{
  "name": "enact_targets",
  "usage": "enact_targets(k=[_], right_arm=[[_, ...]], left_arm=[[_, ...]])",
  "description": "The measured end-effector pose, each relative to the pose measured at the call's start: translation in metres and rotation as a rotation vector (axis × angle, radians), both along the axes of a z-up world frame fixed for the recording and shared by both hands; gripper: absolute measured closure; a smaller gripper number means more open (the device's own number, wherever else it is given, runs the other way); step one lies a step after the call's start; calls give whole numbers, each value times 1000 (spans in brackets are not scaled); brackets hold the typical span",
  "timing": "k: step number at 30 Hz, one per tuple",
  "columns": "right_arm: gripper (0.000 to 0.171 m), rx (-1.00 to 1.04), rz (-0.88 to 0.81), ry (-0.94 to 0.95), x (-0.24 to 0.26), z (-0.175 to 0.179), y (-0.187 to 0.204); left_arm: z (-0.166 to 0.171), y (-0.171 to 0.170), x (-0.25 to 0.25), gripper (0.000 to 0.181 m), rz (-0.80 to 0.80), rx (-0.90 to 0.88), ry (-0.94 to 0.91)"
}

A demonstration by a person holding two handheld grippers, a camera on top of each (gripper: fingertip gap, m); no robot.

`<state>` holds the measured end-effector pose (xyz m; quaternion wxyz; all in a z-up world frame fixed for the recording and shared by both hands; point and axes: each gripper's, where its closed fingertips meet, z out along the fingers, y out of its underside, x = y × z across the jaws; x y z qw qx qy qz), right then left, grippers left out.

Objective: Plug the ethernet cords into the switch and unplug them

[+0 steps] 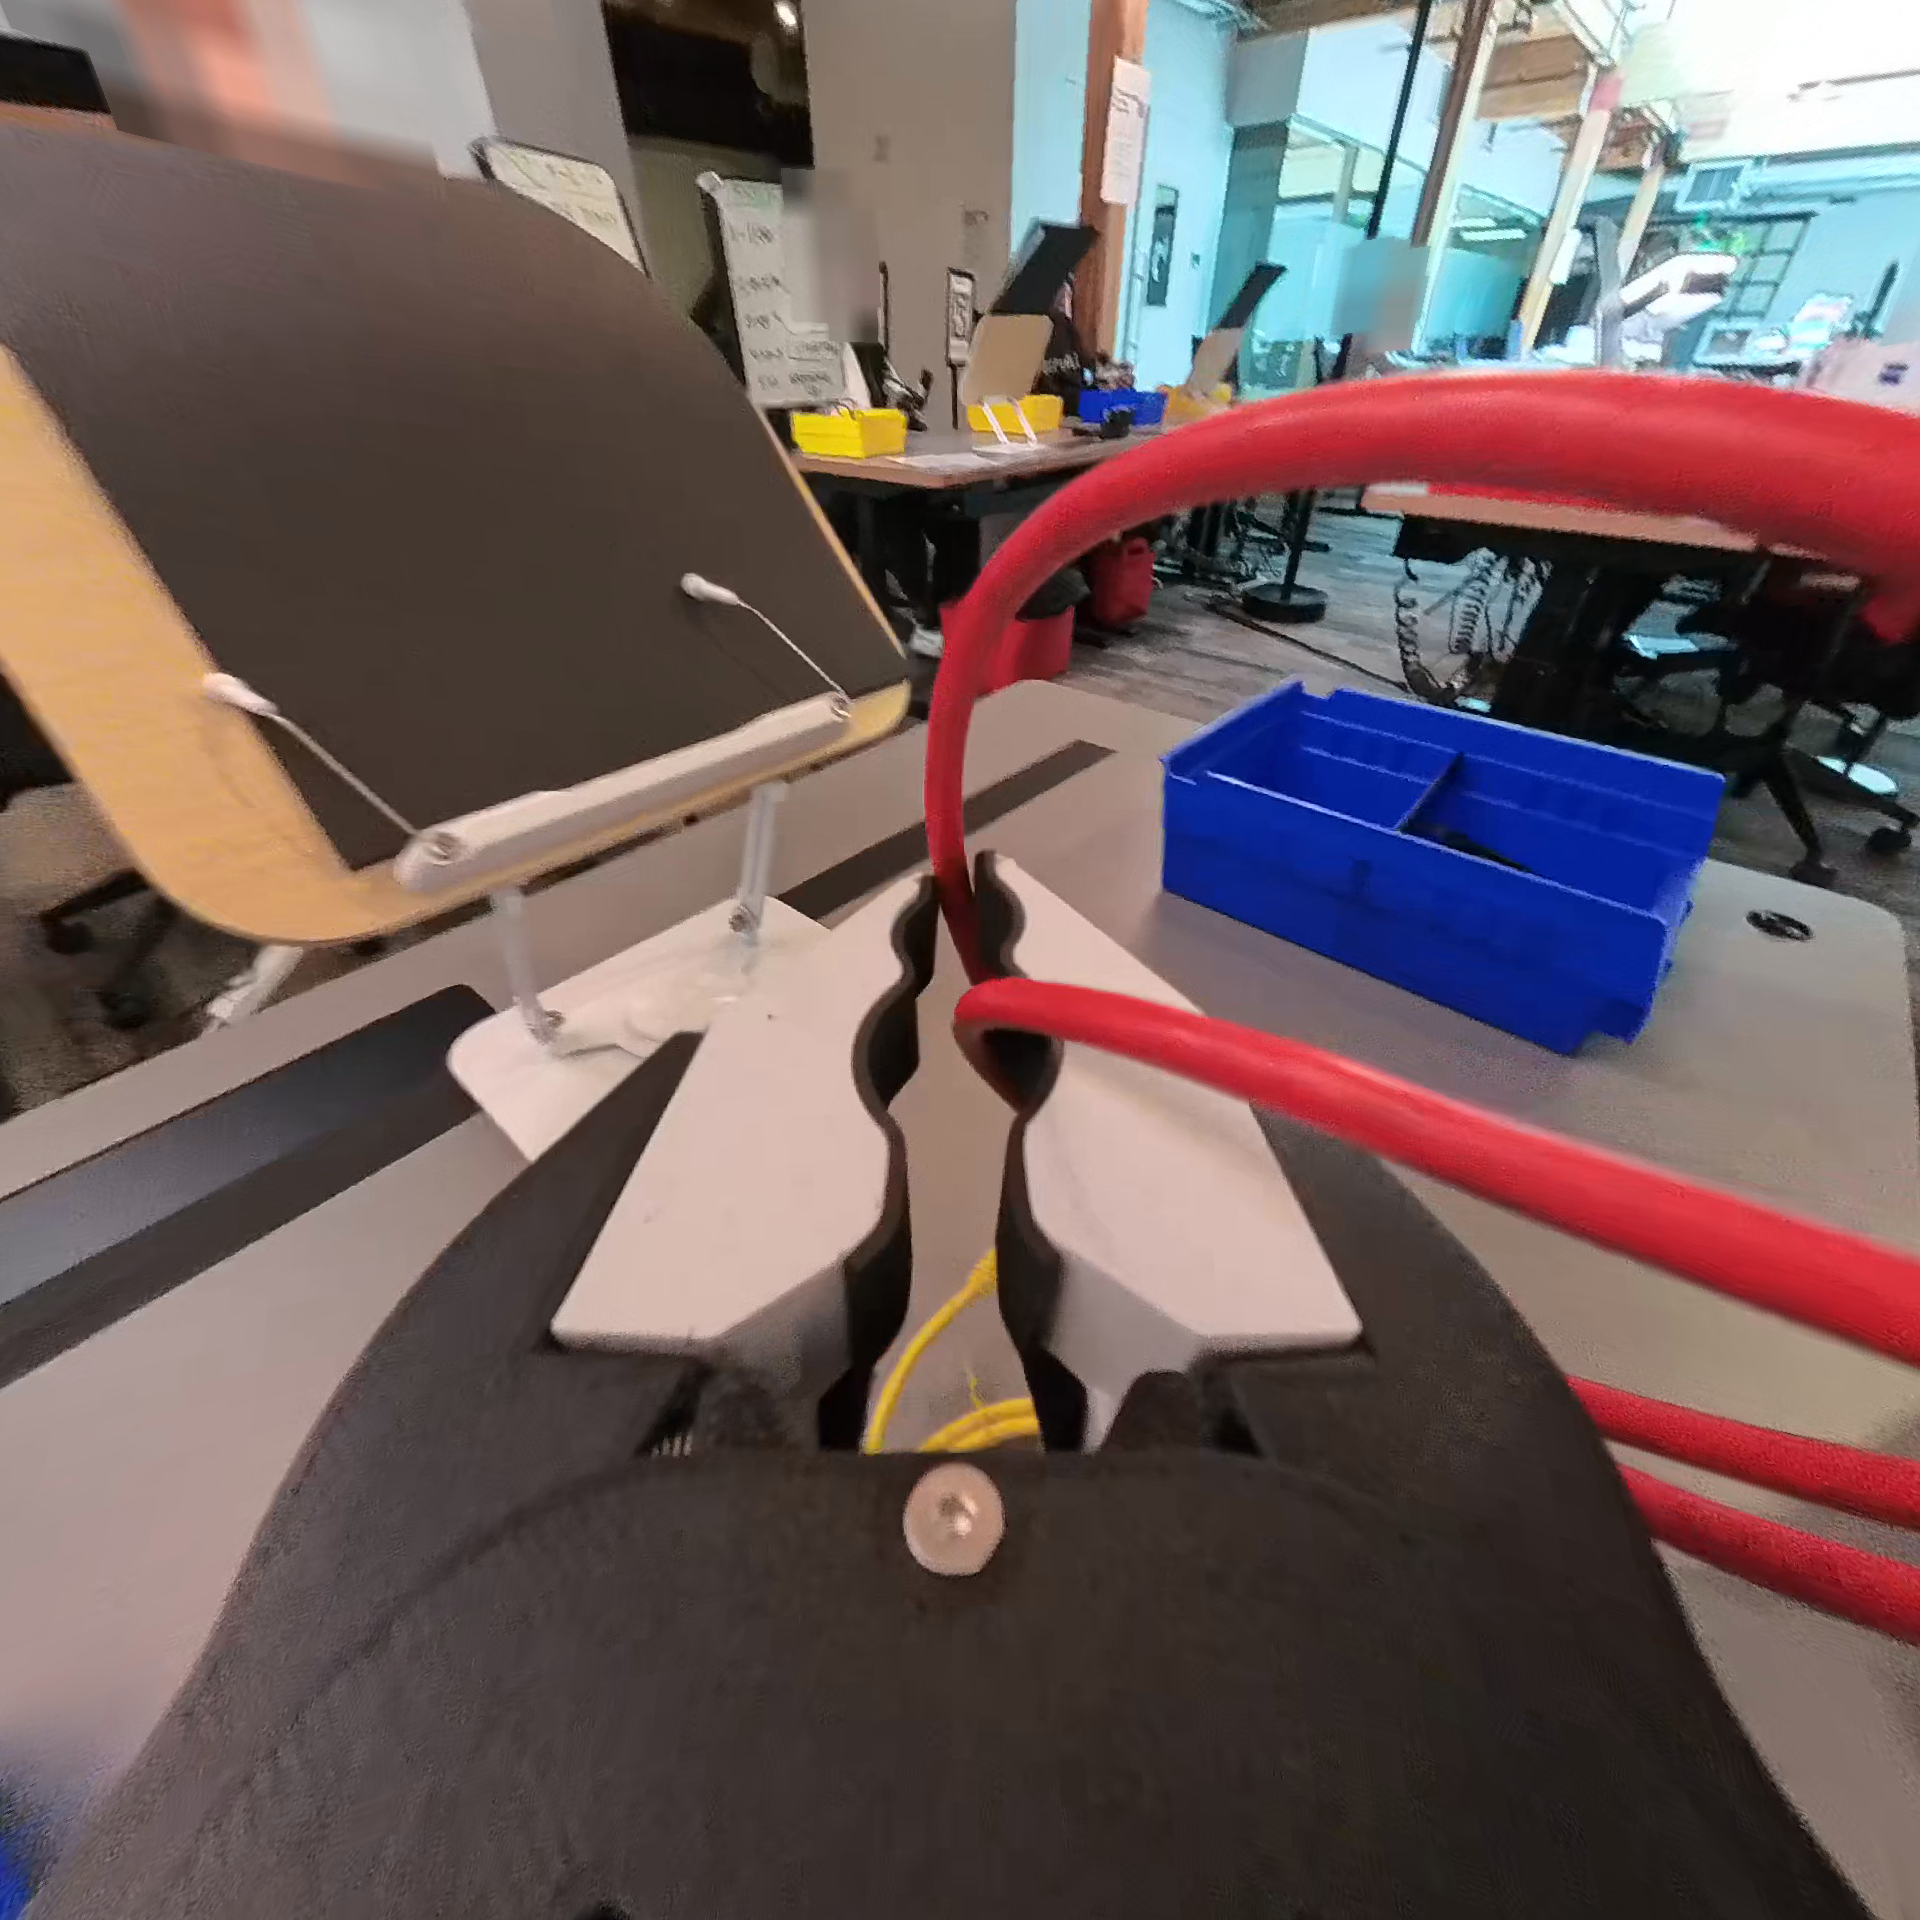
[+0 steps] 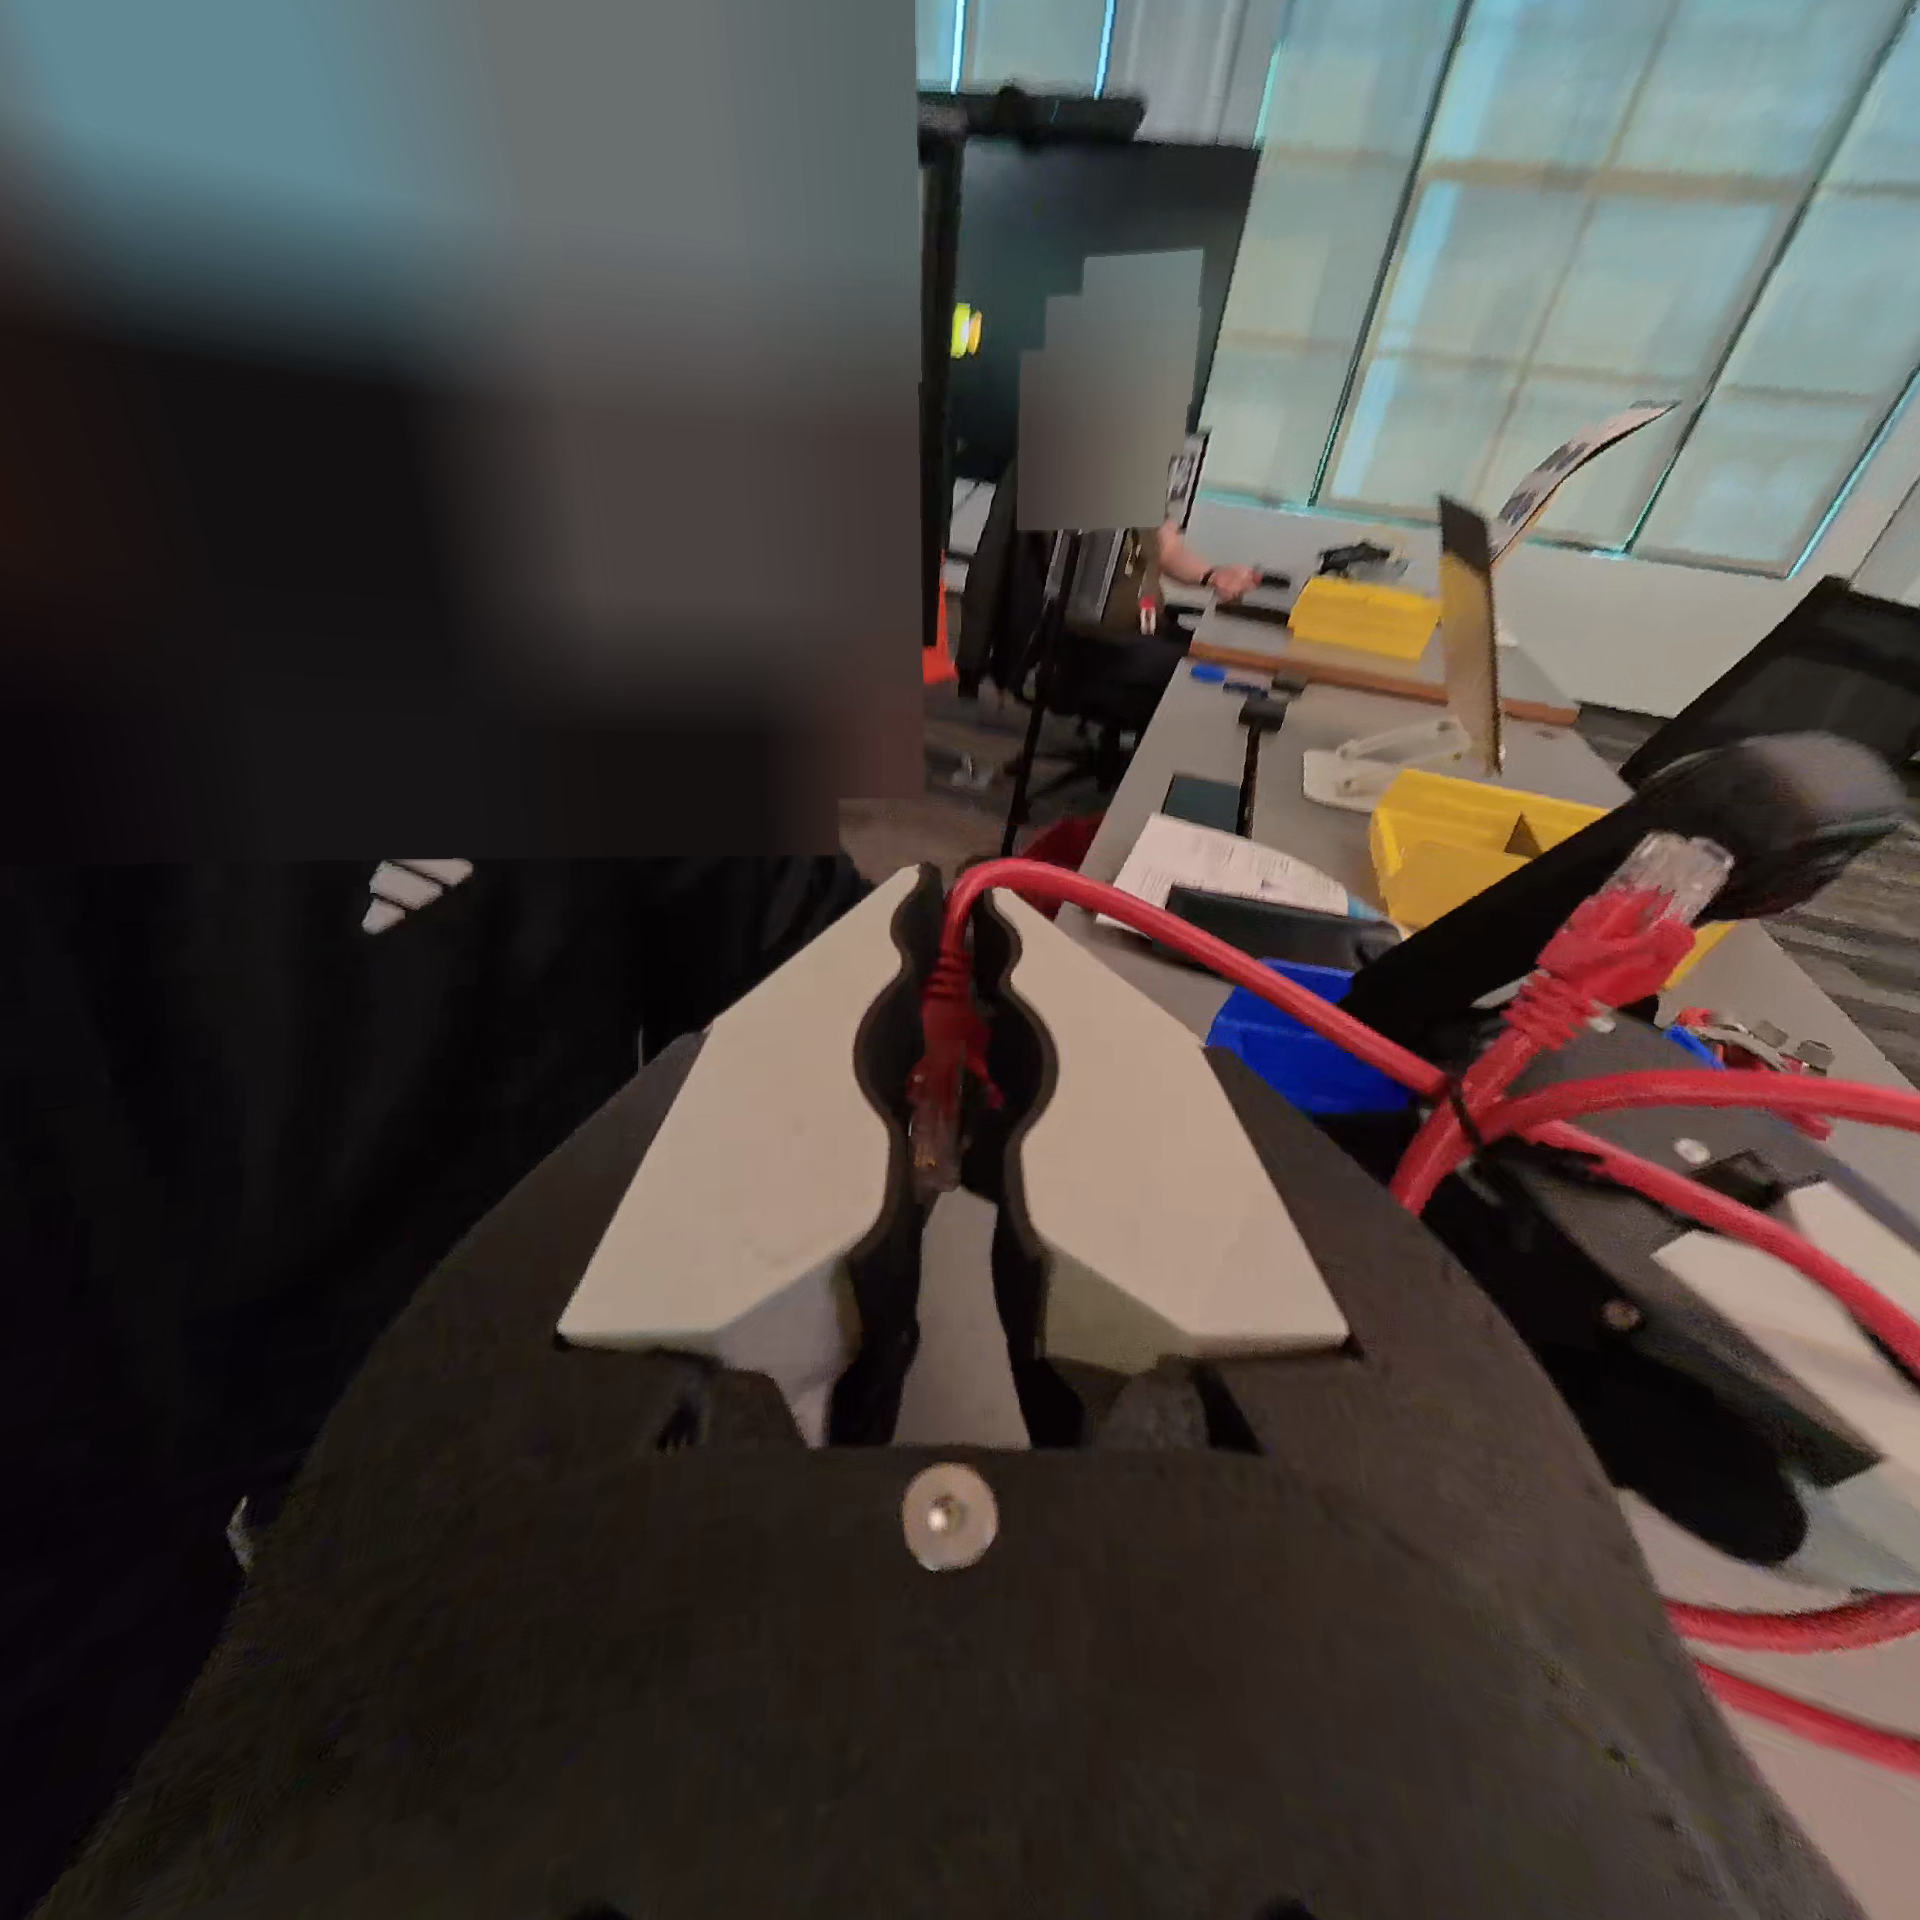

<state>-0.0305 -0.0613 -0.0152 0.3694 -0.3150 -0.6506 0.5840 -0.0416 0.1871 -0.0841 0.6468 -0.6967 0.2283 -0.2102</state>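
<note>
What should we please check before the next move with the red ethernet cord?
1. Right tongs shut on the cord's red plug: ok.
2. Plug's clear tip points back toward the camera, not outward: not ok for insertion.
3. Left tongs shut on the red cord: ok.
4. Second plug hangs free beside the left tongs: ok.
5. Switch in view: not ok, neither view shows it.
6. Blue bin apart from the cord: ok.

Red ethernet cord (image 1: pixel 1455 1174), yellow cable (image 1: pixel 935 1351), blue bin (image 1: pixel 1434 894), grey table (image 1: pixel 1558 1091).
</note>
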Motion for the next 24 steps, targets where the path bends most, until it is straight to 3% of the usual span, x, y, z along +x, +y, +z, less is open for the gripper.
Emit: enact_targets(k=[6,14,17,20,22,24], right_arm=[[167,138,36,-94,-5,-34,-17],[167,244,-9,-121,-8,-45,-19],[166,287,-98,-105,-11,-42,-3],[140,339,-167,-114,-2,-38,18],[137,354,-179,-103,11,-28,26],[135,396,-327,-75,14,-15,53]], left_arm=[[27,-2,-28,176,63,55,-20],[45,-5,-52,173,59,40,-137],[52,-5,-58,178,54,56,-156],[57,-10,-59,181,26,92,-145],[61,-15,-51,180,-20,117,-125],[61,-18,-42,180,-57,96,-141]])
